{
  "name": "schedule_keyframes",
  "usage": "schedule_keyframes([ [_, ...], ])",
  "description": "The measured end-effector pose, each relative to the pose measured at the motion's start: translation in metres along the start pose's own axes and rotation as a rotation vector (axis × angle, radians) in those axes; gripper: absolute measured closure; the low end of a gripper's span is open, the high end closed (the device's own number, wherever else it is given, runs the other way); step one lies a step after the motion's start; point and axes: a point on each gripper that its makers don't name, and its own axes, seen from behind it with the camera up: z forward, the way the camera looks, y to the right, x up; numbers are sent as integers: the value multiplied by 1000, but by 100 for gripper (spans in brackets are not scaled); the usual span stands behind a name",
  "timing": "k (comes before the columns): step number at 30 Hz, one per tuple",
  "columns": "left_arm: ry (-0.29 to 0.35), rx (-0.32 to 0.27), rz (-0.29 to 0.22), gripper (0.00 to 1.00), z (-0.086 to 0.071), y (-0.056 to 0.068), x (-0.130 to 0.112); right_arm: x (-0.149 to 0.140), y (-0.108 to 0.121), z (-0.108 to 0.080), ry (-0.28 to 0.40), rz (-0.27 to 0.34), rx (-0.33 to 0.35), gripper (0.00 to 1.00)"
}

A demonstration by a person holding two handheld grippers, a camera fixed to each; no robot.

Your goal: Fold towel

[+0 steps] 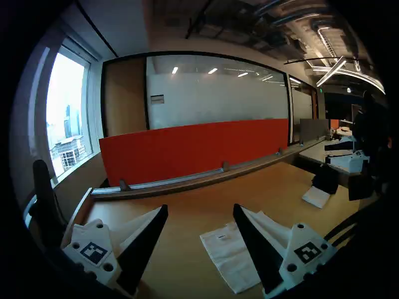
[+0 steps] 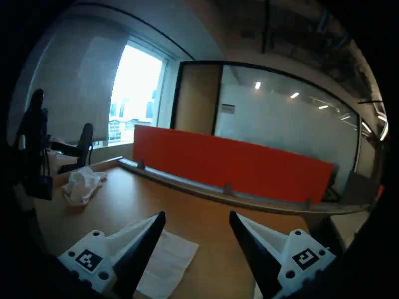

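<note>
Right, both sets of jaws stand wide apart with nothing between them, so I have no hold on anything yet. The towel [image 1: 227, 254] lies flat and white on the tabletop [image 1: 214, 192], close to the near edge and well short of the orange divider [image 1: 194, 147] along the far edge.

From the left gripper [image 1: 199, 207] the cloth sits low and to the right of the gap, partly hidden behind that gripper's right finger. From the right gripper [image 2: 196, 214] the same towel [image 2: 169, 256] lies low and to the left, running under the left finger. I judge, then, that it lies between my two hands, with each gripper held above the surface and neither touching it.

Its long axis appears to run from the near edge toward the divider, slightly slanted. I cannot tell which hand is closer; they look about even. Each would have to come down and inward to reach a corner.

A crumpled cloth [image 2: 82, 184] lies apart, near the far left corner.
</note>
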Motion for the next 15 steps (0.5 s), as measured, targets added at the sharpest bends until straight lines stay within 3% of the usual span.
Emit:
schedule_keyframes([
  [15,-115,-99,29,3,11,34,-64,-65,-32,6,-139,-3,97,1],
])
